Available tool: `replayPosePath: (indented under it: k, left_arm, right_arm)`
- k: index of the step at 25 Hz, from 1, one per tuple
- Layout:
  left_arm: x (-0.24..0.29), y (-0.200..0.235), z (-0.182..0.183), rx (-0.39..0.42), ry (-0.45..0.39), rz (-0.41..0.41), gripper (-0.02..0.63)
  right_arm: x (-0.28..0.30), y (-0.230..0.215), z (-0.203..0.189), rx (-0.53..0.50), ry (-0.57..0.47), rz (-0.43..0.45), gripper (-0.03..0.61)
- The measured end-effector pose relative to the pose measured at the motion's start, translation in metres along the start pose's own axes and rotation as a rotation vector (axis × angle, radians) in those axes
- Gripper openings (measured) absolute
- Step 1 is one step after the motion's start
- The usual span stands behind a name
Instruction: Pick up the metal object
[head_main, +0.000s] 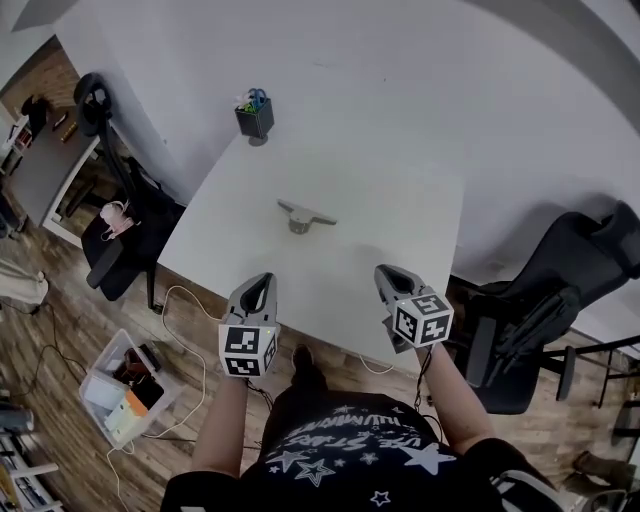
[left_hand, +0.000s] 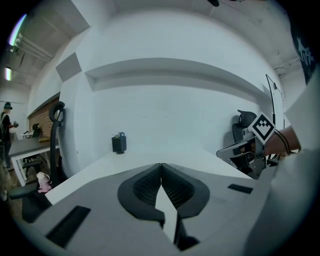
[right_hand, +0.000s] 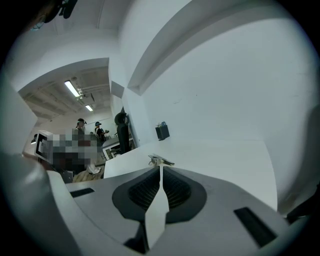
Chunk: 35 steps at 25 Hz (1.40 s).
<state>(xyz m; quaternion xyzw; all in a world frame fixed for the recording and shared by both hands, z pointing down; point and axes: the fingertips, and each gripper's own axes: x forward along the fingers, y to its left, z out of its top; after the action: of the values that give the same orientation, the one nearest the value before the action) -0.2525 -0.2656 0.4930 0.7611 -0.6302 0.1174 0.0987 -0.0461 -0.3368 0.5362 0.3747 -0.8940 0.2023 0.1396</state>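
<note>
The metal object (head_main: 303, 216), a small grey piece with a flat bar on a round base, lies near the middle of the white table (head_main: 400, 200). My left gripper (head_main: 262, 283) hovers over the table's near edge, shut and empty. To its right my right gripper (head_main: 388, 272) is at about the same depth, also shut with nothing held. In the right gripper view the metal object (right_hand: 160, 160) shows just beyond the closed tips of the right gripper (right_hand: 160, 167). The left gripper view shows the left gripper (left_hand: 161, 165) with jaws touching; the object is not seen there.
A black pen holder (head_main: 255, 117) stands at the table's far left corner, against the white wall. A black office chair (head_main: 560, 290) is right of the table and another chair (head_main: 120, 240) left of it. A plastic box (head_main: 125, 385) and cables lie on the wooden floor.
</note>
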Motion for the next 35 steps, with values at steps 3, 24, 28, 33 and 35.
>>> replayPosePath:
  k: [3, 24, 28, 33, 35]
  left_arm:
    - [0.019, 0.018, 0.002, -0.011, 0.028, -0.033, 0.020]
    - [0.166, 0.055, -0.017, 0.628, 0.175, -0.317, 0.250]
    - [0.185, 0.052, -0.031, 0.805, 0.178, -0.357, 0.250]
    - [0.205, 0.047, -0.048, 0.966, 0.179, -0.395, 0.249]
    - [0.211, 0.044, -0.054, 1.026, 0.178, -0.412, 0.249]
  right_arm:
    - [0.017, 0.000, 0.010, 0.005, 0.001, -0.027, 0.049]
    - [0.097, -0.029, 0.032, 0.092, 0.015, -0.214, 0.049]
    - [0.100, -0.032, 0.026, 0.123, 0.020, -0.241, 0.049]
    - [0.100, -0.041, 0.018, 0.146, 0.035, -0.278, 0.049]
    - [0.099, -0.044, 0.016, 0.151, 0.037, -0.288, 0.050]
